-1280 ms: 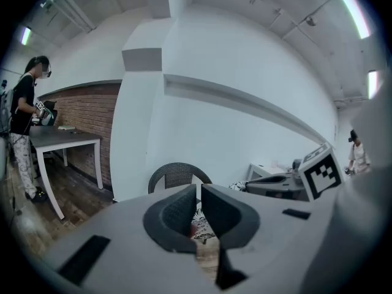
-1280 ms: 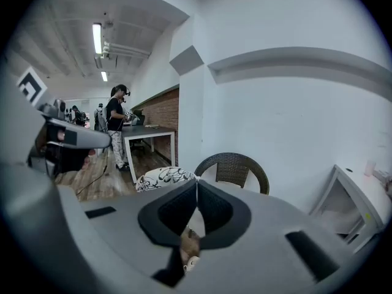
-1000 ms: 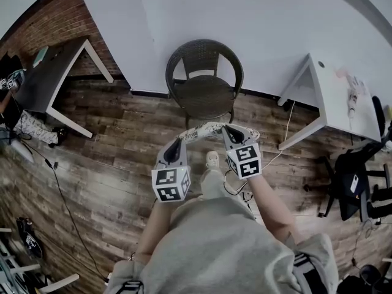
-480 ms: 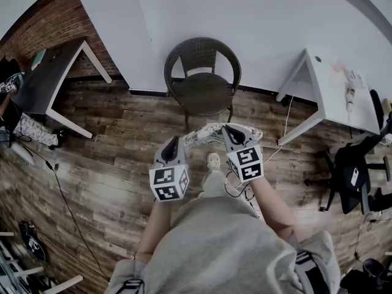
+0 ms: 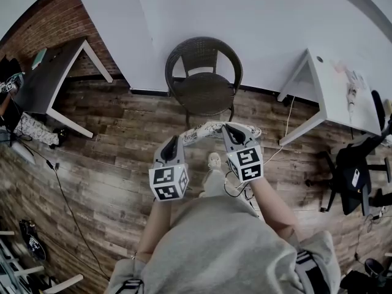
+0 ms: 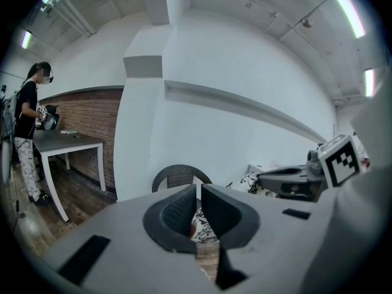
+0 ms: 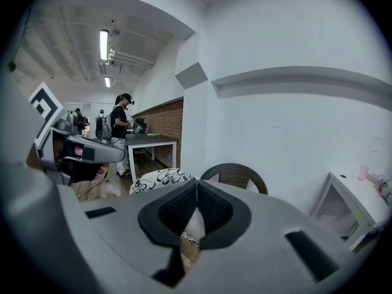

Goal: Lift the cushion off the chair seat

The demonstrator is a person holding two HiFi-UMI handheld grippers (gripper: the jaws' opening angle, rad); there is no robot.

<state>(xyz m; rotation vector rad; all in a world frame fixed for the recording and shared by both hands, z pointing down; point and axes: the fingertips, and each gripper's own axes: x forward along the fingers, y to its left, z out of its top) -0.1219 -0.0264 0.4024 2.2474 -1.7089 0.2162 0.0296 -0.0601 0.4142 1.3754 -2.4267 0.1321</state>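
Note:
A white cushion [image 5: 205,129] with a black floral print hangs in the air in front of the dark wicker chair [image 5: 205,94], whose seat is bare. My left gripper [image 5: 177,139] is shut on the cushion's left end and my right gripper [image 5: 228,128] on its right end. In the left gripper view the jaws [image 6: 197,192] pinch the patterned fabric [image 6: 199,226], with the chair [image 6: 177,176] behind. In the right gripper view the jaws [image 7: 196,192] clamp the cushion's edge [image 7: 160,179], and the chair [image 7: 236,173] stands beyond against the white wall.
A white table [image 5: 343,97] stands at the right and a dark table [image 5: 49,72] at the left by the brick wall. A black office chair [image 5: 352,182] is at the far right. Cables lie on the wooden floor. A person [image 6: 29,133] stands by the dark table.
Both grippers keep their hold on the cushion in front of the chair. The right end has crept up slightly; otherwise the scene is the same.

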